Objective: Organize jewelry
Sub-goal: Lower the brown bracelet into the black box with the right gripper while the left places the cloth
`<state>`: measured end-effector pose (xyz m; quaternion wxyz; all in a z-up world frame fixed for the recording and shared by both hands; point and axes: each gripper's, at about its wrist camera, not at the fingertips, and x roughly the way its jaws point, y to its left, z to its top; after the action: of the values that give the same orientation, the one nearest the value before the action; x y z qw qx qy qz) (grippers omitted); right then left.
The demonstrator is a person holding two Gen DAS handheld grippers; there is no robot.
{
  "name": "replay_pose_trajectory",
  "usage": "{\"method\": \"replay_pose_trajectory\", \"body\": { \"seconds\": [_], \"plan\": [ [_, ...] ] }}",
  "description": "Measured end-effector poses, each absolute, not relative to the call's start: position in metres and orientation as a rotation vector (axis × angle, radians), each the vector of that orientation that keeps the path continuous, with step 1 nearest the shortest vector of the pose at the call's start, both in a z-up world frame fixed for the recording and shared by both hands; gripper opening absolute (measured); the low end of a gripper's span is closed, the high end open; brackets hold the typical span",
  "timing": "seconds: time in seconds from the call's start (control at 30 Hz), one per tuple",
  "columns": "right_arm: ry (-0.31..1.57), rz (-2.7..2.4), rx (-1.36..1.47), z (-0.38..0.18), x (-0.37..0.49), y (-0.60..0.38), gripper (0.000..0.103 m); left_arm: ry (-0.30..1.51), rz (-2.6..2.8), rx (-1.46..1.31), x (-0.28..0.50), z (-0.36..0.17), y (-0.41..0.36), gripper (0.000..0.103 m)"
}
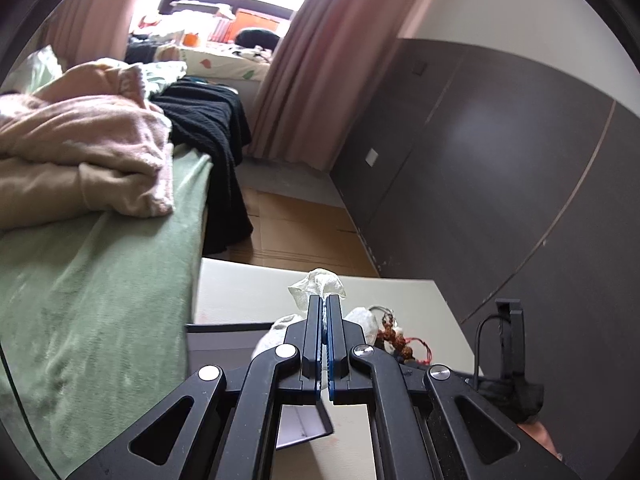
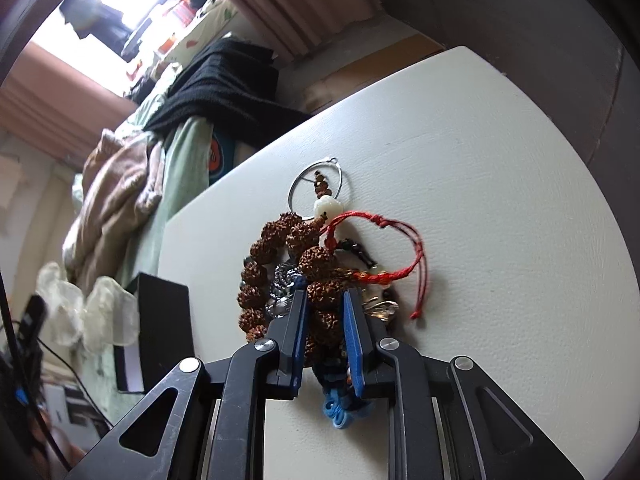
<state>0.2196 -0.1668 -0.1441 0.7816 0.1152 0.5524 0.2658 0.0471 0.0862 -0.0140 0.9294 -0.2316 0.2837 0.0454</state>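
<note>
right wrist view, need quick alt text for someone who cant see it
The right gripper closes around a brown seed-bead bracelet in a tangled pile of jewelry on a white table. A red cord bracelet, a thin wire hoop and a blue knotted cord lie in the same heap. A black box stands at the table's left edge.

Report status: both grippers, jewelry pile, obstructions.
Left gripper shut on sheer pouch. Right gripper straddling brown bead bracelet, grip unconfirmed. Red cord tangled in pile. Black box alongside.
</note>
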Motion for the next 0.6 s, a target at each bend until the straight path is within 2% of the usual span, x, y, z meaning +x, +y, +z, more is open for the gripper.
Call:
{"method": "replay_pose_trajectory", "body": {
  "seconds": [0.13, 0.3, 0.57, 0.6],
  "plan": [
    [1.193, 0.563, 0.175, -0.142, 0.219, -0.158, 0.020, 0.588, 0.100, -0.514, 0.042, -0.016, 0.101, 0.001],
    [1.166, 0.578, 0.210, -0.133, 0.219, -0.164, 0.018, 0.587, 0.118, -0.520, 0.036, -0.016, 0.106, 0.001],
    [1.034, 0.688, 0.231, -0.077, 0.196, -0.163, 0.016, 0.565, 0.147, -0.538, 0.025, -0.012, 0.114, 0.001],
    [1.006, 0.725, 0.234, -0.064, 0.191, -0.161, 0.002, 0.563, 0.149, -0.538, 0.024, -0.012, 0.114, 0.001]
  ]
}}
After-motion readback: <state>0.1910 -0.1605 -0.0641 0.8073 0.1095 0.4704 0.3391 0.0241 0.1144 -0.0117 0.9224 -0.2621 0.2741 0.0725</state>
